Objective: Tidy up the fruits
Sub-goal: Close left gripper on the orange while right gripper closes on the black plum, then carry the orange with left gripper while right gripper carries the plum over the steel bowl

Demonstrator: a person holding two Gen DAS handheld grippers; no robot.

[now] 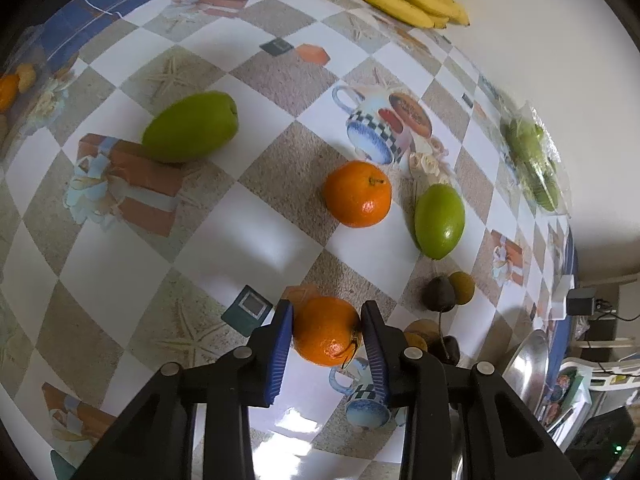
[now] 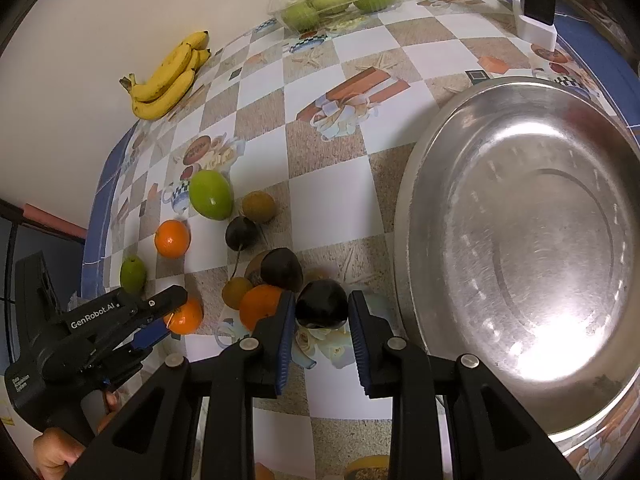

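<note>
My left gripper (image 1: 328,308) is shut on an orange (image 1: 326,330), its blue pads against both sides of the fruit just above the checked tablecloth. The right wrist view shows the same left gripper (image 2: 172,316) and its orange (image 2: 188,318) at the lower left. My right gripper (image 2: 322,298) is shut on a dark round fruit (image 2: 322,308) beside the rim of a large steel bowl (image 2: 520,240), which holds nothing. Another orange (image 2: 260,306) touches the right gripper's left finger. A further orange (image 1: 357,194) and two green fruits (image 1: 439,222) (image 1: 190,127) lie loose on the cloth.
Bananas (image 2: 168,80) lie by the wall. A clear plastic tray (image 2: 336,0) holds several green fruits. Dark fruits (image 2: 282,270) and brown round fruits (image 2: 259,207) cluster near my right gripper. A black device on a white stand (image 2: 538,0) sits at the far table edge.
</note>
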